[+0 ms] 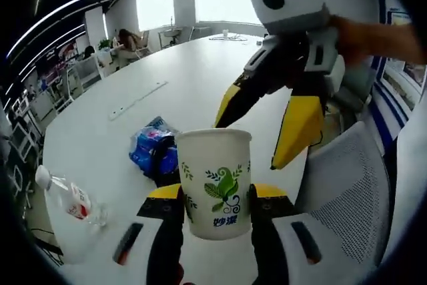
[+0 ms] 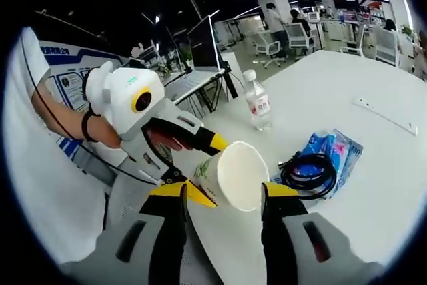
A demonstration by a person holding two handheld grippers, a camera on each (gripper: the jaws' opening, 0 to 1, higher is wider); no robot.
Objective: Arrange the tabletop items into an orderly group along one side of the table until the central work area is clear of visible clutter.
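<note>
Jaws of the left gripper (image 1: 217, 208) clench the paper cup (image 1: 215, 181) (green leaf print) above the white bench (image 1: 187, 78). Right gripper (image 2: 223, 195) jaws stand released, flanking the cup's rim; bottle (image 2: 257, 101) and cable coil (image 2: 308, 171) lie nearby.

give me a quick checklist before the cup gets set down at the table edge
1. Left gripper shut on the paper cup: ok.
2. Cup upright: ok in the left gripper view.
3. Cup empty: ok, its inside looks bare in the right gripper view.
4. Right gripper free: ok, open, with the cup's rim between its jaws.
5. Cup clear of the black cable, blue packet and water bottle: ok.
6. Drop spot: cannot tell.
</note>
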